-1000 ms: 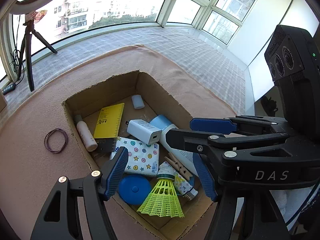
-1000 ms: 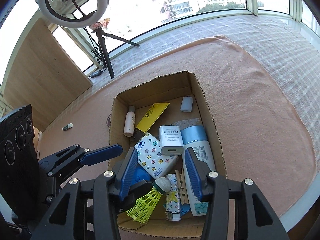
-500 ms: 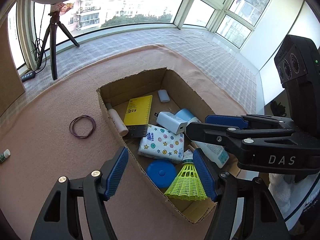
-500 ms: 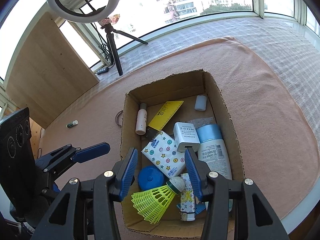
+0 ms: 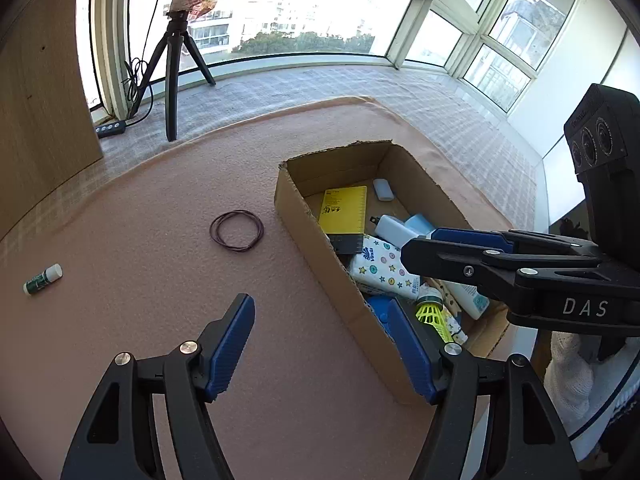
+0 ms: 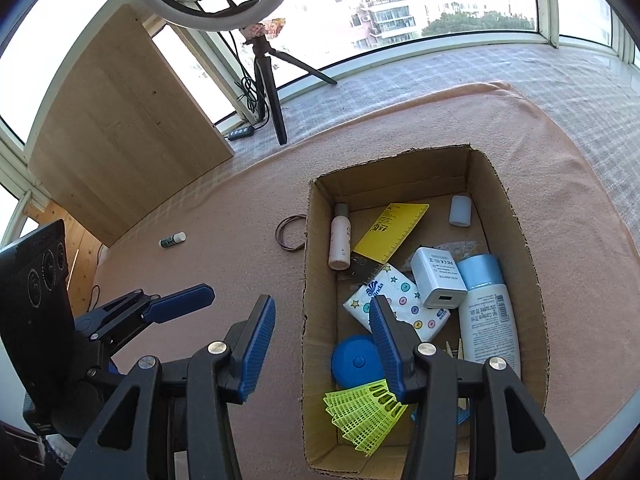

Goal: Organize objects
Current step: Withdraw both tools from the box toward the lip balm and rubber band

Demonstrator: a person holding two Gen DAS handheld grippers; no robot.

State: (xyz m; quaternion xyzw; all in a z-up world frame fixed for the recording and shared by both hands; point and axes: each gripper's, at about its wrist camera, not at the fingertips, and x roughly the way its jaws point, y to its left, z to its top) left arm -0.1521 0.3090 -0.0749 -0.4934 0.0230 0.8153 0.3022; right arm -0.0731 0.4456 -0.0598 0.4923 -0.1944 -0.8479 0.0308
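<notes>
While both empty, parted grippers, left gripper (image 5: 320, 344) and right gripper (image 6: 322, 340), hang at the brown open-topped cardboard box's (image 6: 520, 240) left wall, pink cloth beside it holds one dark rubber-band loop (image 5: 237, 230) and one small green-and-white tube (image 5: 42, 279).

Wide open stretch of pink blanket (image 5: 132, 320) left of the cardboard box (image 5: 320, 256), with only a loop of rubber bands (image 5: 237, 230) and a small green tube (image 5: 42, 279) lying well apart on it. The left gripper (image 5: 320, 340) hangs over that bare patch, jaws apart with nothing between them, its right finger just over the box wall. Inside the box it's crowded: shuttlecock (image 6: 364, 414), blue disc (image 6: 356, 362), tissue pack (image 6: 400, 306), charger (image 6: 438, 276), white bottle (image 6: 486, 316). The right gripper (image 6: 322, 348) straddles the near wall. Tripod (image 6: 268, 88) stands far back.
</notes>
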